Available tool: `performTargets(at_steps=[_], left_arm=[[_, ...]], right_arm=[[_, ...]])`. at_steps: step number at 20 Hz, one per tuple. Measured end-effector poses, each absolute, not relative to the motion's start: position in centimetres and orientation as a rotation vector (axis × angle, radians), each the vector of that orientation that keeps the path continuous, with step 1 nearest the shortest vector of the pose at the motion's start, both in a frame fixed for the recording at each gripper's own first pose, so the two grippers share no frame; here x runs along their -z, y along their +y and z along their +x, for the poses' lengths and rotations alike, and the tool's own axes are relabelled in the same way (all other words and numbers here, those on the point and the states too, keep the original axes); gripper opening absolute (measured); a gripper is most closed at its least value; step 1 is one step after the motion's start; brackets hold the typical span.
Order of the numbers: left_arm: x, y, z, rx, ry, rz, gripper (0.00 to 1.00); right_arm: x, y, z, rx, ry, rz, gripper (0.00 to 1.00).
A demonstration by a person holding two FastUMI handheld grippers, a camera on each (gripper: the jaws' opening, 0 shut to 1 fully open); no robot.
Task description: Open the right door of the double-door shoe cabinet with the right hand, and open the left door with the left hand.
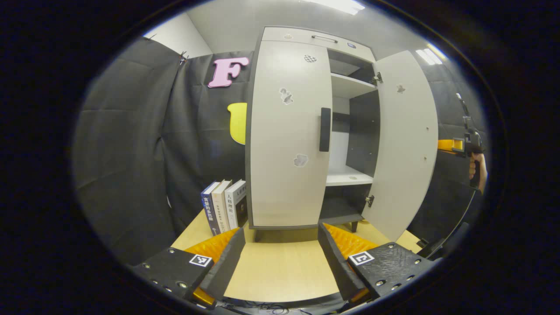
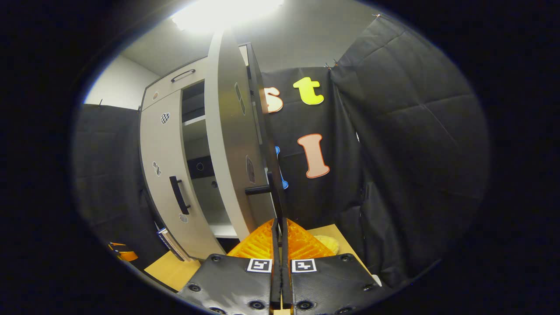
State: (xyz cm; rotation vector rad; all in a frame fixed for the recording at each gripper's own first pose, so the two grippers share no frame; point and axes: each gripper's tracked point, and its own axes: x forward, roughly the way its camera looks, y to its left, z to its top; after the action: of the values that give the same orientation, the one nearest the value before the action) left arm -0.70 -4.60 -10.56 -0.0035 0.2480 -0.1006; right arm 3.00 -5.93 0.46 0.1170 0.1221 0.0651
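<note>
Right gripper (image 2: 280,236) pinches right door's handle (image 2: 276,197); left gripper (image 1: 280,258), spread, may miss left handle (image 1: 324,129) if misaligned.

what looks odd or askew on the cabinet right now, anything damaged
Nothing looks damaged. The right door stands swung open, the right gripper shut on its handle; the left door is closed and hangs straight. Books stand upright beside the cabinet.

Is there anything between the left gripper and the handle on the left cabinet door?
Nothing visible does. The left gripper is open above bare table, and the left door with its dark handle stands straight ahead, shut. The books stand off to the left side of the cabinet, out of the path.
</note>
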Motion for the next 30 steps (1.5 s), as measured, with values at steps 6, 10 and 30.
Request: performTargets(at_steps=[6,10,30], left_arm=[[8.7,-4.6,2.4,0.130,0.224,-0.008,0.97],[6.6,-6.7,6.7,0.170,0.185,-0.039,0.98],[-3.0,-19.6,25.4,0.169,0.026,-0.004,0.98]], right_arm=[[-0.8,-12.2,-0.5,0.092,0.114,0.170,0.02],[-0.8,-16.1,-1.9,0.201,0.105,0.149,0.02],[4.9,-29.2,12.1,0.326,0.184,0.171,0.98]])
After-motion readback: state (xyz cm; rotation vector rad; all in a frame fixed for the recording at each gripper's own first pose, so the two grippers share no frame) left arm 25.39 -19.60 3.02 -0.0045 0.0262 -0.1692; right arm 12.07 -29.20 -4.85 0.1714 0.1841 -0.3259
